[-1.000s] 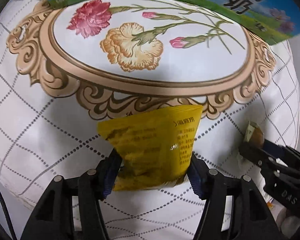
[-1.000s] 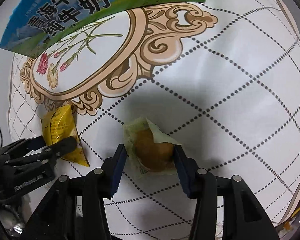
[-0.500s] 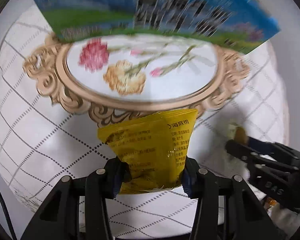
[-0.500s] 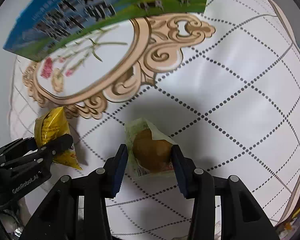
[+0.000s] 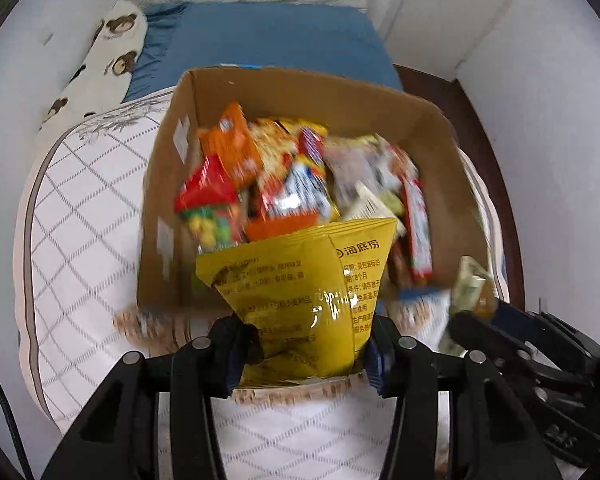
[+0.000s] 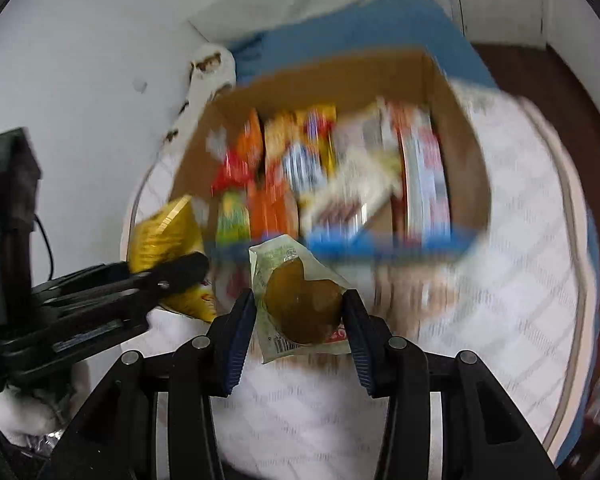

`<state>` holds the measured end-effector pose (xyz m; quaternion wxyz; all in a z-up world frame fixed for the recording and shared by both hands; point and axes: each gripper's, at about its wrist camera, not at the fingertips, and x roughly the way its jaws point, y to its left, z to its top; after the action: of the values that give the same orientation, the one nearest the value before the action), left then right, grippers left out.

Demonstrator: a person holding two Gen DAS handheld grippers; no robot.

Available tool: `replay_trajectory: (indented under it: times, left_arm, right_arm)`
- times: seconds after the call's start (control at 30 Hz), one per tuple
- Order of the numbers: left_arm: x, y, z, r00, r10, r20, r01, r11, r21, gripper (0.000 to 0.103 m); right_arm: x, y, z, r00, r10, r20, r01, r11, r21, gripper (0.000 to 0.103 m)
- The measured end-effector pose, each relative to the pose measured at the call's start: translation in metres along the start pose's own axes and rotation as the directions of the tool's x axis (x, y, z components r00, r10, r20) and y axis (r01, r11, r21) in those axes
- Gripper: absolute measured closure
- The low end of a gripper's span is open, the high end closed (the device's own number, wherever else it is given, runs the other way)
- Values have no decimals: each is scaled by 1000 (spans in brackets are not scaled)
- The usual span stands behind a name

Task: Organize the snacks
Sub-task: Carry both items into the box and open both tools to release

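Left wrist: left gripper (image 5: 305,350) clamped on the yellow bag (image 5: 304,300), held up at the near edge of the box (image 5: 180,160), which sits on the mattress (image 5: 80,220). Grip is low on the crumpled bottom, so the bag may slip or tip short of the wall.

Right wrist: right gripper (image 6: 300,316) pinches the pastry (image 6: 302,306), also just short of the box (image 6: 460,128). Box looks full; drops could bounce out, and the two grippers are close enough to collide.

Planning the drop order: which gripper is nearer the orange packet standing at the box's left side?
Left. The left gripper, shut on the yellow packet, sits nearly in line below the orange packet; the right gripper, holding the brown pastry, is further toward the cardboard box's right.
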<state>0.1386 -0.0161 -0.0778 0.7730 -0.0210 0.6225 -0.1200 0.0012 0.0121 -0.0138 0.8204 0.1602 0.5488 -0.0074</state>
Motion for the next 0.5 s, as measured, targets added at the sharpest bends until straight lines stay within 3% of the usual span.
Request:
replay_trajectory:
  times: [0.27, 0.43, 0.5]
  left_arm:
    - [62, 37, 70, 994, 63, -90, -69, 995, -66, 57]
    - [90, 42, 86, 987, 70, -146, -81, 994, -68, 57]
    - [96, 42, 87, 984, 86, -159, -98, 993, -70, 53]
  right_arm:
    - [65, 6, 91, 997, -43, -58, 42, 999, -4, 56]
    - [99, 2, 112, 994, -57, -94, 57, 998, 0, 54]
    - [111, 0, 117, 990, -55, -133, 57, 998, 10, 44]
